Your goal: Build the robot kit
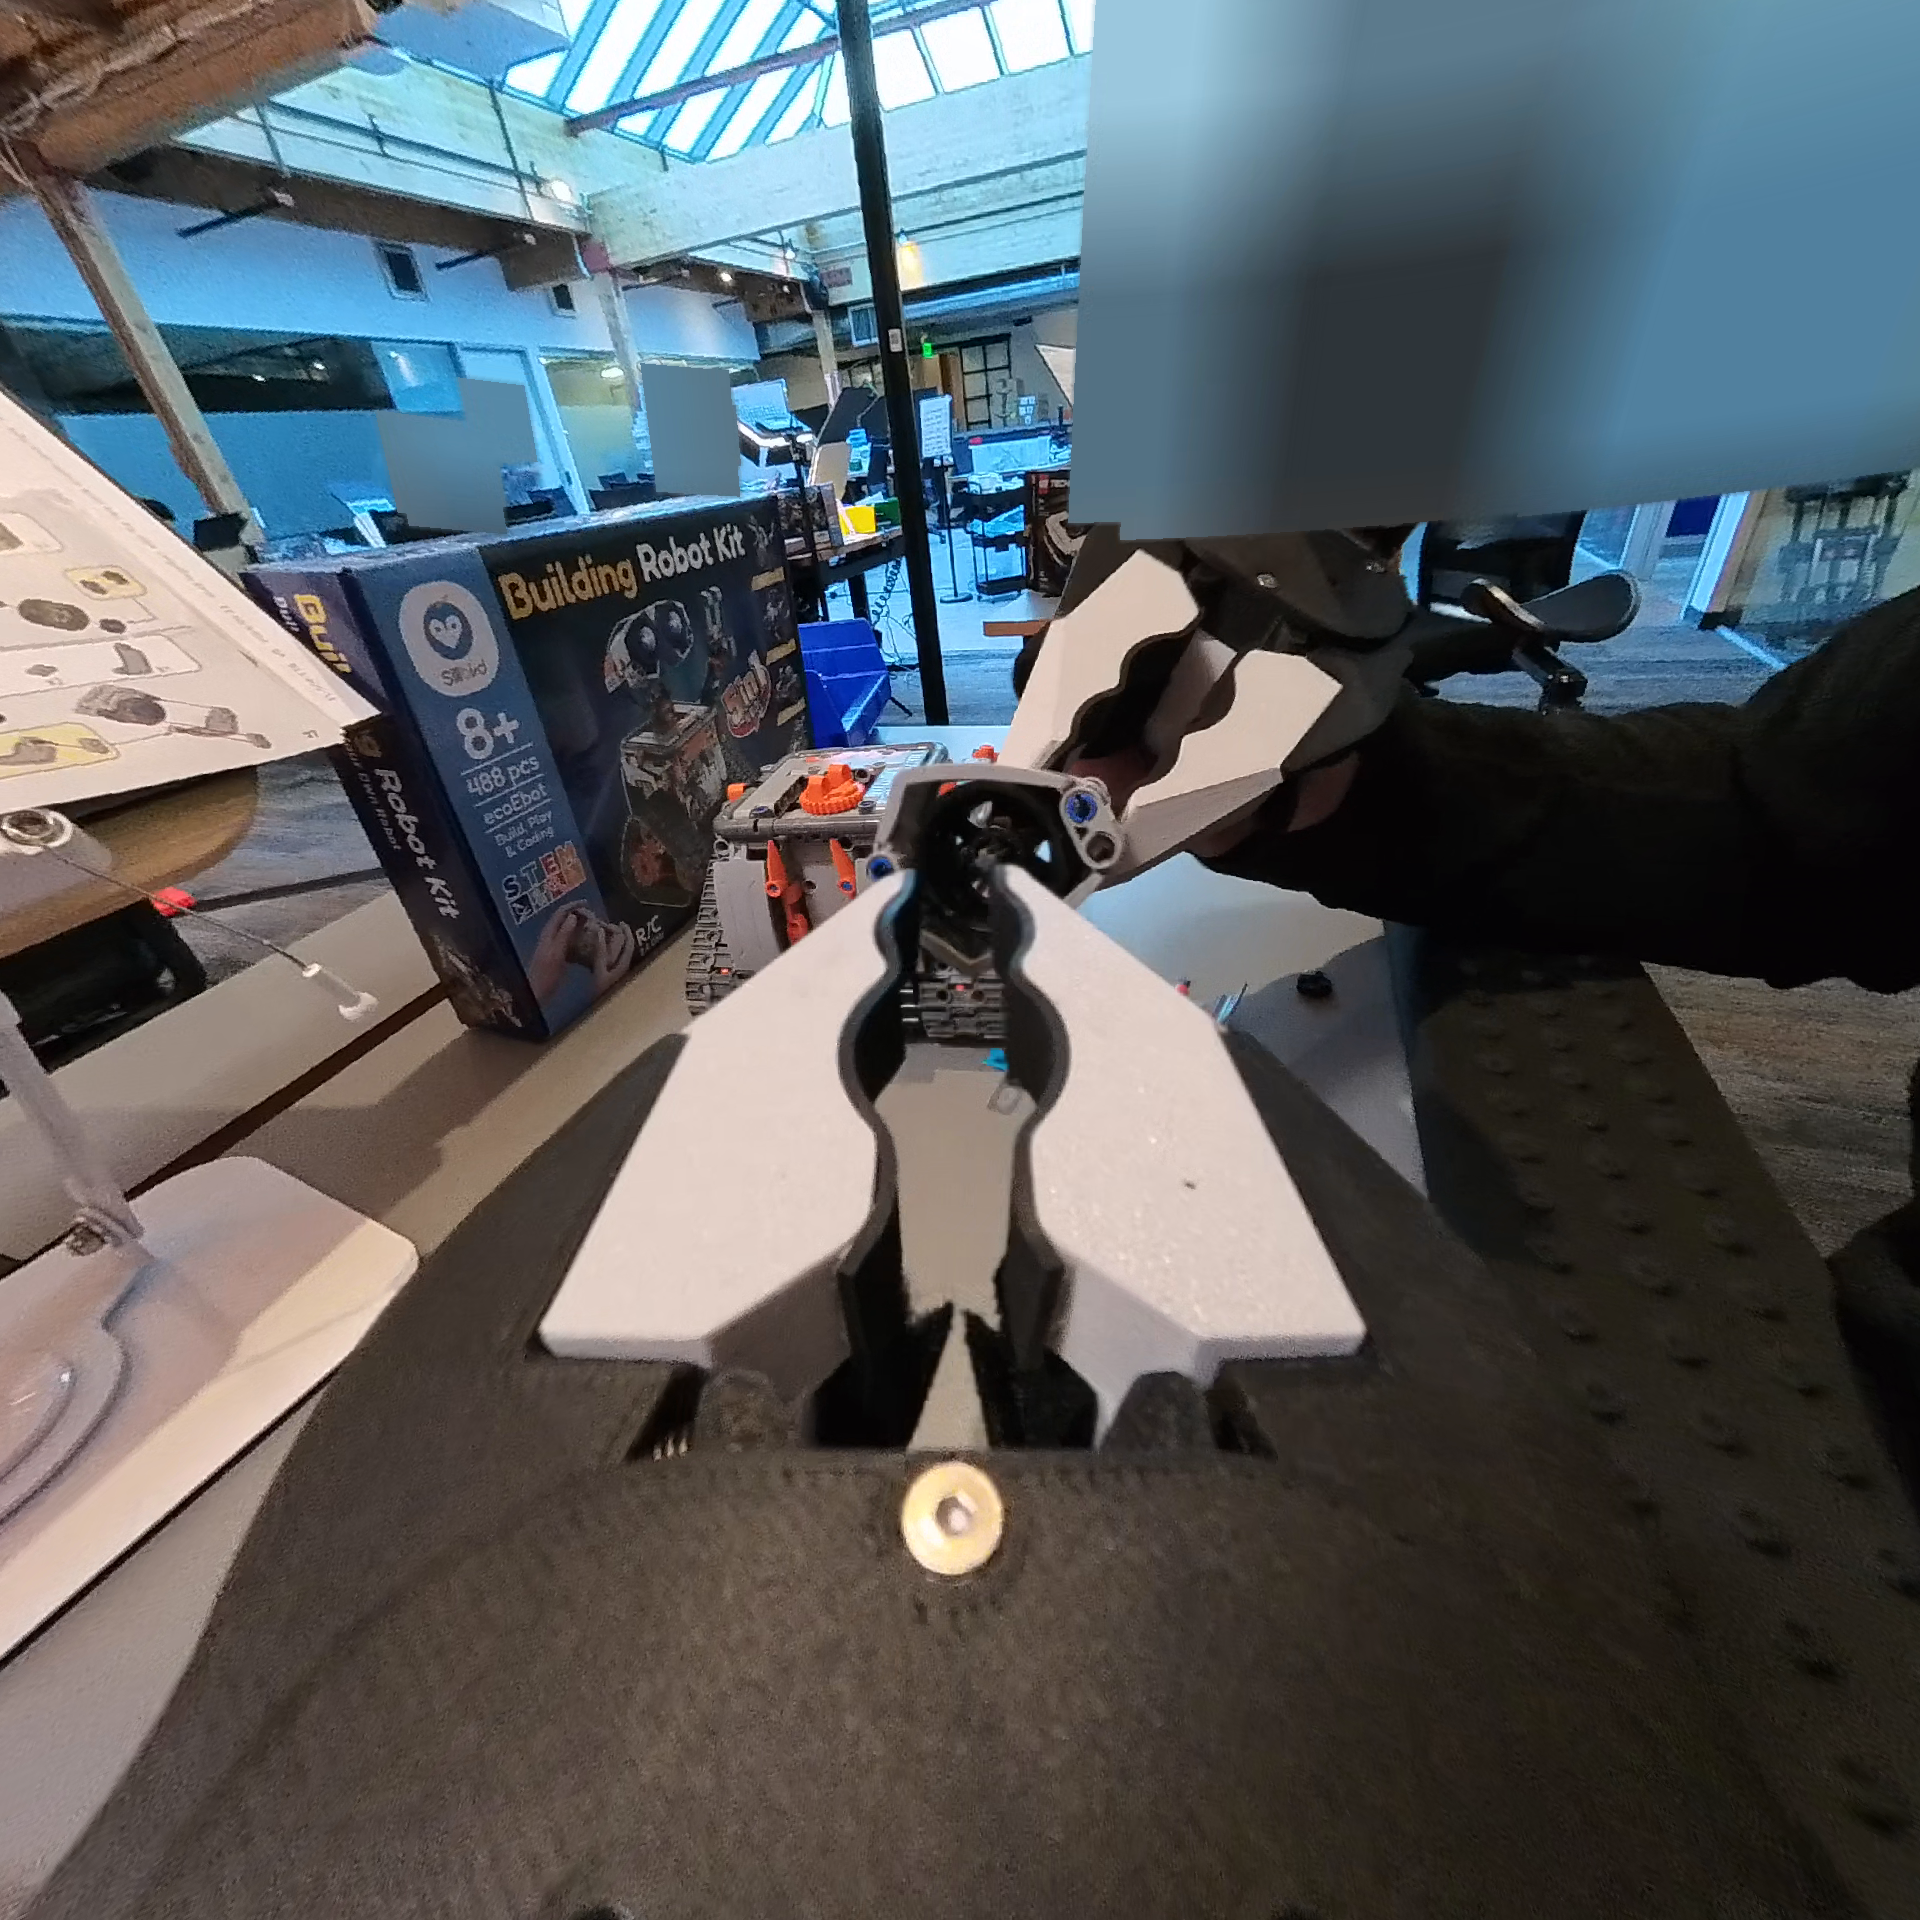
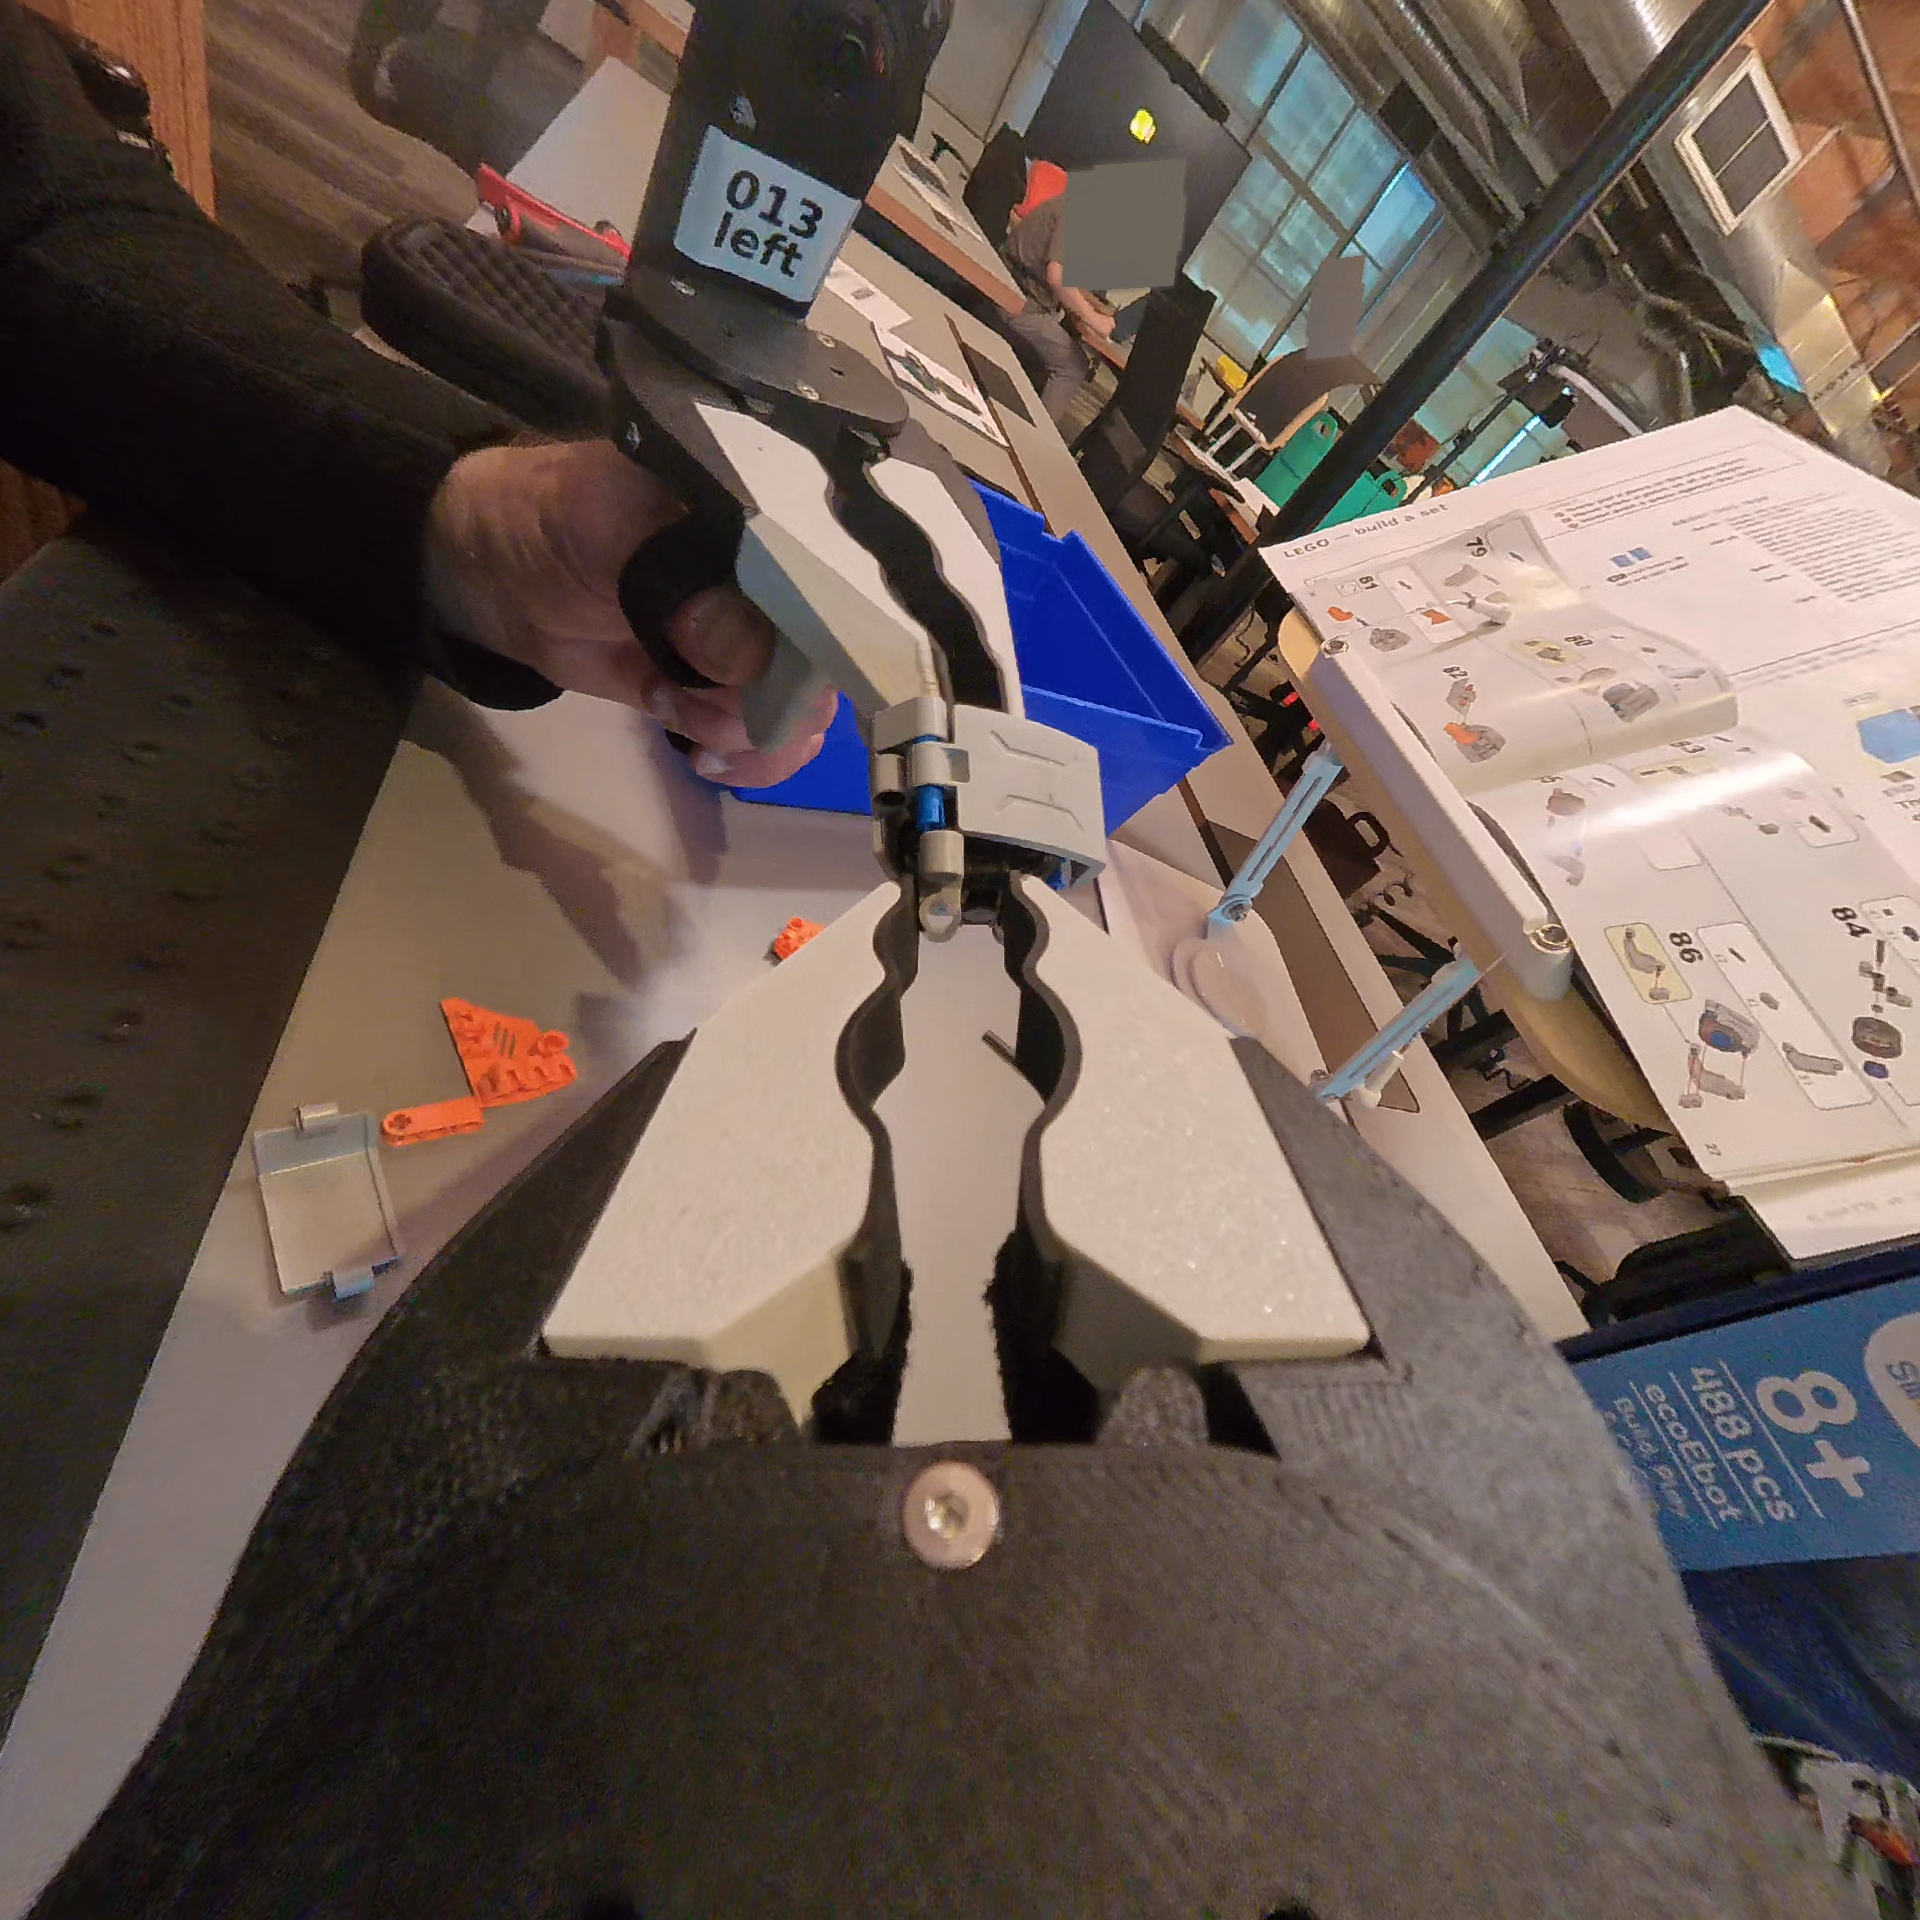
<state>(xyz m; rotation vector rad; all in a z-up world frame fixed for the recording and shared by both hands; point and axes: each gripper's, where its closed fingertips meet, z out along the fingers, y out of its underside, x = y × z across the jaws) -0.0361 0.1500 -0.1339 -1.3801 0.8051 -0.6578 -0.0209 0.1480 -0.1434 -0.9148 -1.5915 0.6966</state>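
A small brick assembly [image 1: 1039, 795], a grey curved panel with a black round part and blue pins, is held in the air between both grippers. My left gripper [image 1: 956, 894] is shut on its black lower part. In the right wrist view the left gripper [image 2: 909, 707] comes in from the upper left and grips the assembly's [image 2: 1029, 800] grey connector end. My right gripper [image 2: 961, 920] is shut on the black part under the panel. In the left wrist view the right gripper [image 1: 1096, 805] reaches in from the upper right onto the blue-pin corner.
A half-built grey and orange model [image 1: 790, 862] stands on the table behind, beside a blue kit box [image 1: 540, 748]. An instruction booklet [image 2: 1621, 790] sits on a stand. A blue bin [image 2: 1091, 665], orange pieces [image 2: 509, 1049] and a grey panel [image 2: 322, 1195] lie nearby. My two grippers' fingertips are within a few centimetres of each other.
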